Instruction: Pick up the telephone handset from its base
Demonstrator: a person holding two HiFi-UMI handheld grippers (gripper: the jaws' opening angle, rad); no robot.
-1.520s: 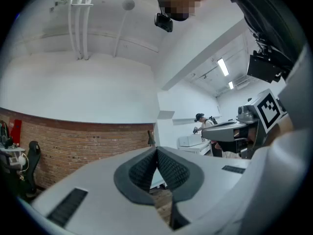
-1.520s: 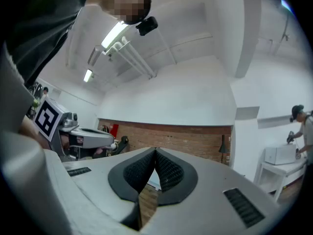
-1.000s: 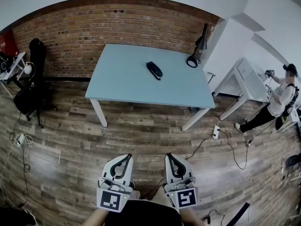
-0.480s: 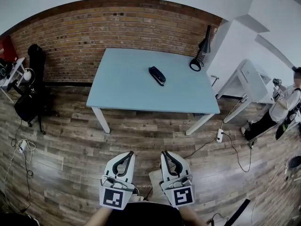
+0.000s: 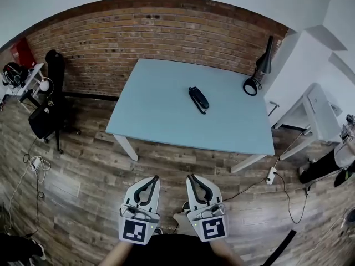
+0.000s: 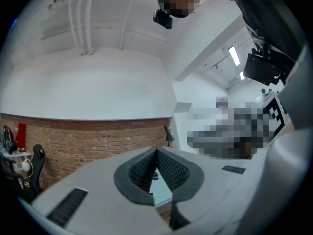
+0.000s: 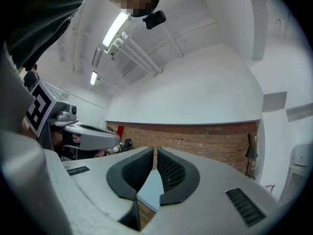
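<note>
Upper middle of frame, handset (image 5: 198,99) sits on the surface (image 5: 155,110), well out of reach, so I carry the left tool (image 5: 155,178) clenched empty and the right tool (image 5: 191,176) barely ajar, empty.

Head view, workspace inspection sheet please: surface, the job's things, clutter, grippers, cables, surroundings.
Surface: light blue table, mostly bare, standing on a wood-plank floor.
Job's things: dark telephone lying near the table's middle, untouched; too small to tell the handset from the base.
Clutter: black desk lamp at the table's far right corner; nothing else seen on the table.
Grippers: left gripper shut and empty; right gripper with jaws a slit apart and empty; both are over the floor, short of the table.
Cables: power strip with its cord on the floor near the table's right leg; loose cord at left.
Surroundings: brick wall behind; black chair at left; white desk and a person at right.
</note>
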